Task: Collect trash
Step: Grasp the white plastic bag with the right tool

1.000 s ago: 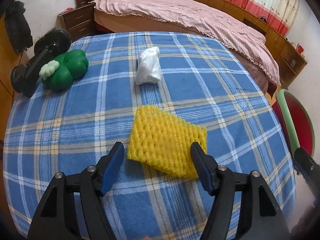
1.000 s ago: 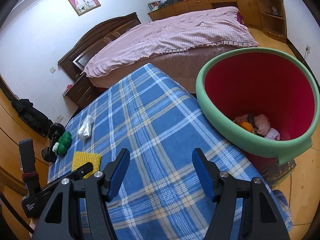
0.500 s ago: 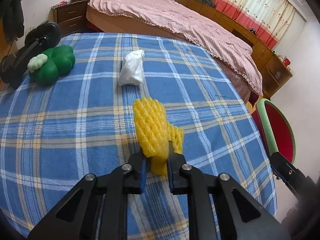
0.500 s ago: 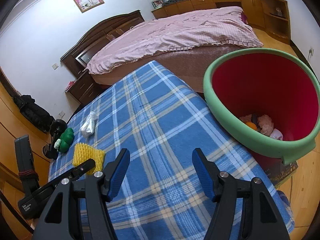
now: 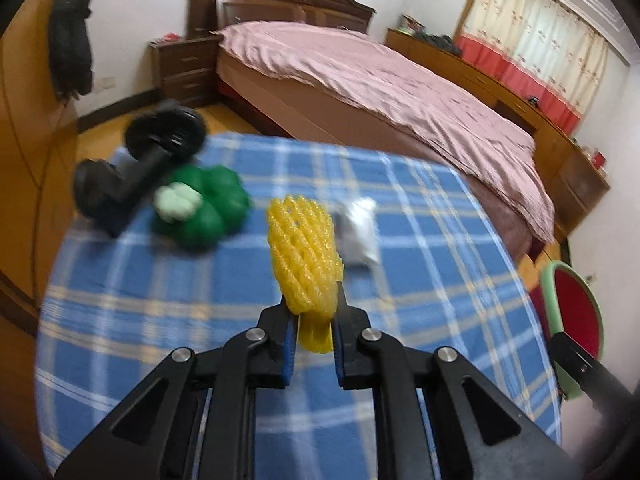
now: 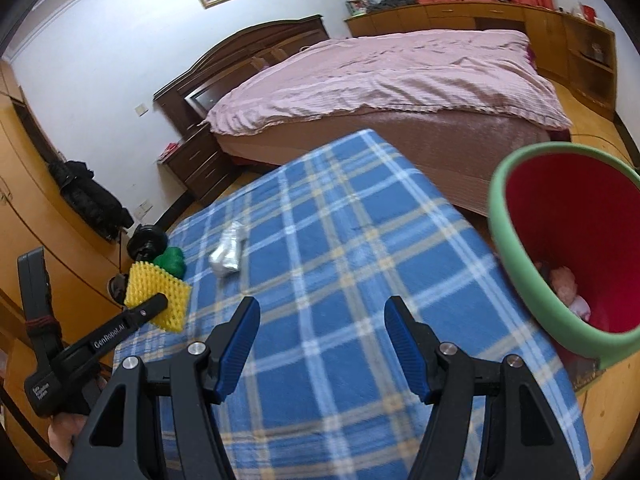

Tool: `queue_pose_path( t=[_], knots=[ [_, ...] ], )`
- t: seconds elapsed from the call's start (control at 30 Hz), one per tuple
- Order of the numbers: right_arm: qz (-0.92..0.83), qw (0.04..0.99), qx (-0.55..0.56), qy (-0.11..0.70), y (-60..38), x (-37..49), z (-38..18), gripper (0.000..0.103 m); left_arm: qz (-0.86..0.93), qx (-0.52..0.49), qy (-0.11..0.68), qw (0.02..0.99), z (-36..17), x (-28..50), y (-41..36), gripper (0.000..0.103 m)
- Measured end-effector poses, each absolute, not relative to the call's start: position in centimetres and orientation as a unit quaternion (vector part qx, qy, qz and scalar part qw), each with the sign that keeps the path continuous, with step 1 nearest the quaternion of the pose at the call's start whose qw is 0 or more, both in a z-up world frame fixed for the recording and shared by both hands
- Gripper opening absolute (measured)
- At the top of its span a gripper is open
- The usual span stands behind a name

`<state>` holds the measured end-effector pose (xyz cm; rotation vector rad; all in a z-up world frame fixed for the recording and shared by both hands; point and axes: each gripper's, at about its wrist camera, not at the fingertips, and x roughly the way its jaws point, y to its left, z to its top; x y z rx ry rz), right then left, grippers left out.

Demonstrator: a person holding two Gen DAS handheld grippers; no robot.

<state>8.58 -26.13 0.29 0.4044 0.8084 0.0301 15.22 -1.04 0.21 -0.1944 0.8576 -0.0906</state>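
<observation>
The left tongs point(image 5: 313, 320) are pinched tight on the lower end of a yellow foam net point(image 5: 304, 256), which stands up from between the blue pads and is lifted clear of the counter point(image 5: 420, 280), a surface draped in a blue plaid cloth. In the right wrist view the same yellow foam net point(image 6: 158, 294) shows at the left edge of the counter point(image 6: 340, 240), gripped by the black left tongs point(image 6: 154, 306). The right tongs point(image 6: 322, 344) are spread wide with nothing between the blue pads, hovering above the cloth near its close edge. A crumpled white wrapper point(image 5: 360, 236) lies on the cloth just behind the lifted net; from the right side the white wrapper point(image 6: 229, 254) sits apart from the net, toward the middle of the counter. A green plush toy point(image 5: 200, 212) rests at the far left of the cloth, touching a black device point(image 5: 136, 168) with a round head that lies at the counter's edge. A trash bin point(image 6: 520, 264) with a green rim and red inside stands off the right side of the counter, with a few pale pink scraps point(image 6: 568, 292) at its bottom; in the left wrist view the trash bin point(image 5: 548, 300) appears only as a sliver at the right edge. A bed point(image 6: 380, 76) with a pink cover fills the room behind.
</observation>
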Motion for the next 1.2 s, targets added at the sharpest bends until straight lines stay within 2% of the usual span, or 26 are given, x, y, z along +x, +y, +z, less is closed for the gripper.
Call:
queue_pose_path(
  t=[0.3, 0.87, 1.07, 1.13, 1.2],
  knots=[
    [0.046, 0.900, 0.156, 0.405, -20.7, 13.2, -0.3, 0.068, 0.020, -0.100, 0.396, 0.913, -0.2, 16.0, 3.9, 0.014],
    [0.053, 0.893, 0.113, 0.432, -13.9, 21.9, -5.2, 0.067, 0.045, -0.134, 0.389, 0.910, -2.2, 16.3, 7.5, 0.014],
    [0.051, 0.891, 0.109, 0.438, -13.6, 23.4, -6.1, 0.054, 0.038, -0.131, 0.386, 0.912, -2.1, 16.3, 7.2, 0.014],
    [0.051, 0.892, 0.105, 0.437, -13.6, 23.5, -6.2, 0.040, 0.035, -0.130, 0.387, 0.912, -2.1, 16.4, 7.1, 0.014],
    [0.054, 0.891, 0.104, 0.438, -13.7, 23.6, -6.3, 0.037, 0.032, -0.129, 0.388, 0.912, -2.2, 16.4, 6.9, 0.014]
  ],
)
